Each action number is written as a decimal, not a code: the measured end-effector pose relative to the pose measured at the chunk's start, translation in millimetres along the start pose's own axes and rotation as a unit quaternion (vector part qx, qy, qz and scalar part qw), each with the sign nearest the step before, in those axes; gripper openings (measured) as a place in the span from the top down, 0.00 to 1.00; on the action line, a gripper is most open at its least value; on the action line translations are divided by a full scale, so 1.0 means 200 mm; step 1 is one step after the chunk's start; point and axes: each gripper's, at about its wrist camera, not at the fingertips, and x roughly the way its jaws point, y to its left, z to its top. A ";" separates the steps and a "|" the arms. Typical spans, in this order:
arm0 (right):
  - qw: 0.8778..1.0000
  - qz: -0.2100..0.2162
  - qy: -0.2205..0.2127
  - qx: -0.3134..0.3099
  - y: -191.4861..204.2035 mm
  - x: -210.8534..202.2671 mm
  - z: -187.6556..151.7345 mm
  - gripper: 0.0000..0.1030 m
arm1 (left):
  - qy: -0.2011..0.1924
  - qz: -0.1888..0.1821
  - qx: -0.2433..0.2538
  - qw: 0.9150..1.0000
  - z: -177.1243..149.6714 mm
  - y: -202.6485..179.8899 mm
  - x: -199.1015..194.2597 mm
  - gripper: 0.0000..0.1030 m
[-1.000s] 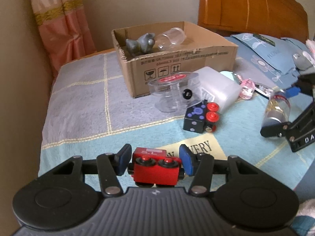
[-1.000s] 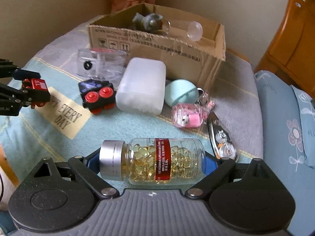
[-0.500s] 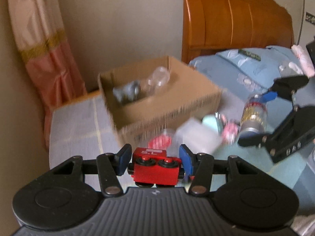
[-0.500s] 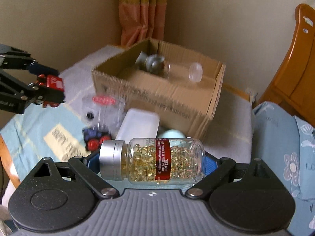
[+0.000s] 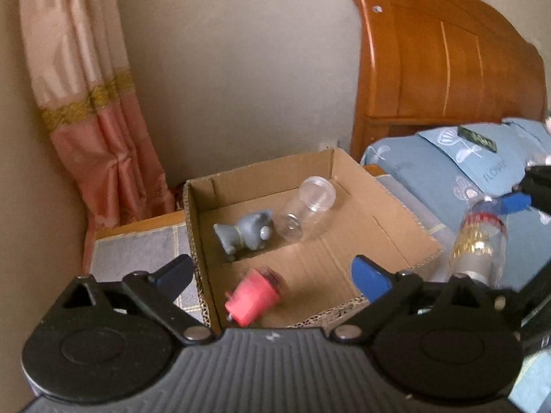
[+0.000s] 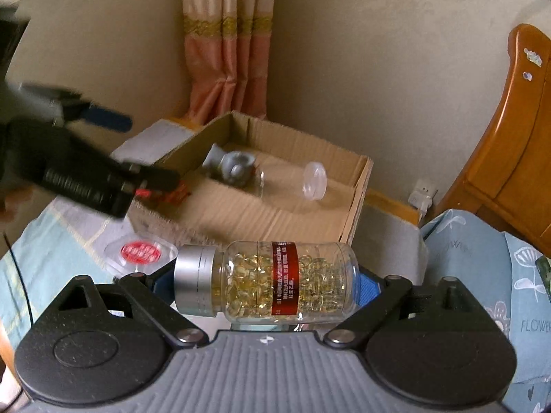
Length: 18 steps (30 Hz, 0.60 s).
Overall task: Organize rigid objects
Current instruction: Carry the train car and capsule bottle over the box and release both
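A second ago both claws were low over the table, the left clamped on the red train and the right on the pill bottle. Since then both have risen and swung toward the box, and the left claw has just been opening: its jaws now stand wide with nothing between them, and the train shows as a red blur below them, inside the box near its front wall, apparently dropping or just landed.

The right claw is gripping the bottle crosswise, cap to the left, its blue pads pressed on the two ends. The bottle is in the air, near the front of the box and not yet over it.

Done, as far as can be seen: a grey figure and a clear jar lie in the back of the box, and the train looks to have joined them. Left: the bottle wants carrying over the rim and letting go. On the table in front of the box, a clear tub with a red label is in sight; whatever else may lie there is hidden behind the claw and bottle.
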 end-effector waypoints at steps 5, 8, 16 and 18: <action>1.000 -0.001 -0.001 0.003 -0.02 0.07 0.08 0.05 | 0.011 -0.001 0.000 1.000 -0.09 0.02 -0.03 0.05; 1.000 -0.004 -0.003 0.005 -0.02 0.13 0.12 0.05 | 0.008 0.003 0.003 1.000 -0.16 0.01 -0.08 0.05; 1.000 -0.004 -0.016 0.000 0.00 0.20 0.15 0.00 | 0.008 0.000 0.013 1.000 -0.29 -0.02 -0.16 0.05; 1.000 -0.002 -0.015 -0.003 0.01 0.18 0.13 0.00 | 0.007 0.001 0.017 1.000 -0.30 -0.03 -0.17 0.05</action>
